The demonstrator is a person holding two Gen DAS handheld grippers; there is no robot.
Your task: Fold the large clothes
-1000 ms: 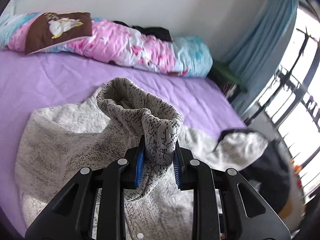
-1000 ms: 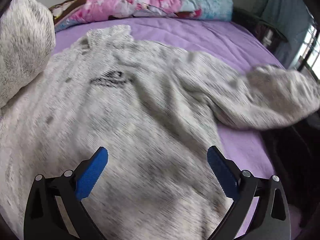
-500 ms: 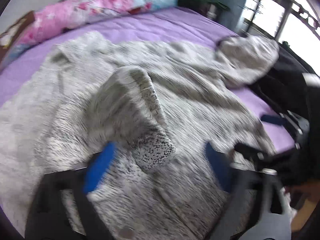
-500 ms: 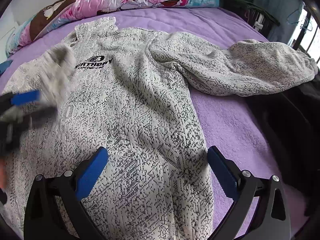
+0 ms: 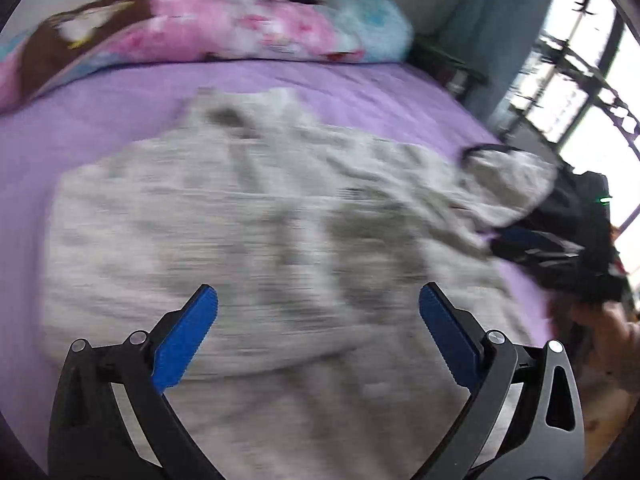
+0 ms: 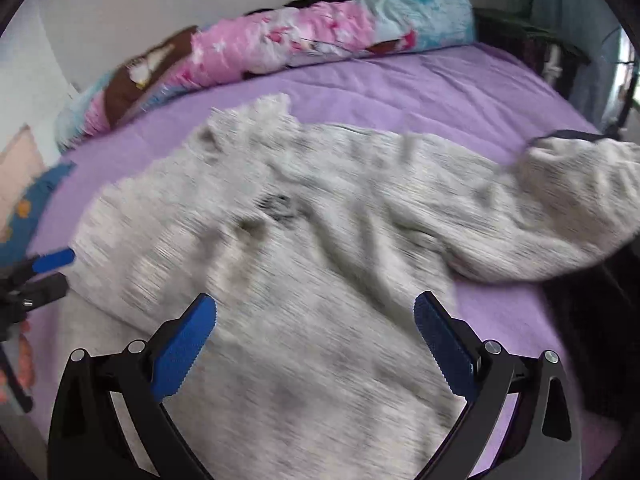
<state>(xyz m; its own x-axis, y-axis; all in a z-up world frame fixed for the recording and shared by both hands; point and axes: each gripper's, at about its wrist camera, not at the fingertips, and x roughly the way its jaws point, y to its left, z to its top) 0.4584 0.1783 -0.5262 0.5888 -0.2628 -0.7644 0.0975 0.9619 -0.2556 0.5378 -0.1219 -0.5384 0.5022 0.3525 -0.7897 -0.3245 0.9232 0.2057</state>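
A large grey speckled sweater [image 5: 248, 216] lies spread on the purple bed sheet [image 5: 120, 112], blurred by motion in both views. My left gripper [image 5: 318, 304] hovers over its lower body, open, with nothing between the blue pads. My right gripper [image 6: 314, 314] is open too, above the sweater [image 6: 304, 264] near its hem. One sleeve [image 6: 560, 208] stretches out to the right edge of the bed. The left gripper [image 6: 48, 264] shows at the left edge of the right wrist view, beside the sweater's side. The right gripper [image 5: 528, 240] appears blurred at the right of the left wrist view.
A rolled pink and blue quilt [image 5: 248, 28] with a brown pillow [image 5: 80, 40] lies along the wall at the back. Blue curtains [image 5: 500, 20] and a window are at the right. Dark items [image 5: 580, 208] sit past the bed's right edge. A person's hand [image 5: 600, 332] is low right.
My left gripper let go of the sleeve cuff, opened wide and dropped lower over the sweater; the sleeve now lies on the sweater's body. My right gripper stayed open and rose a little.
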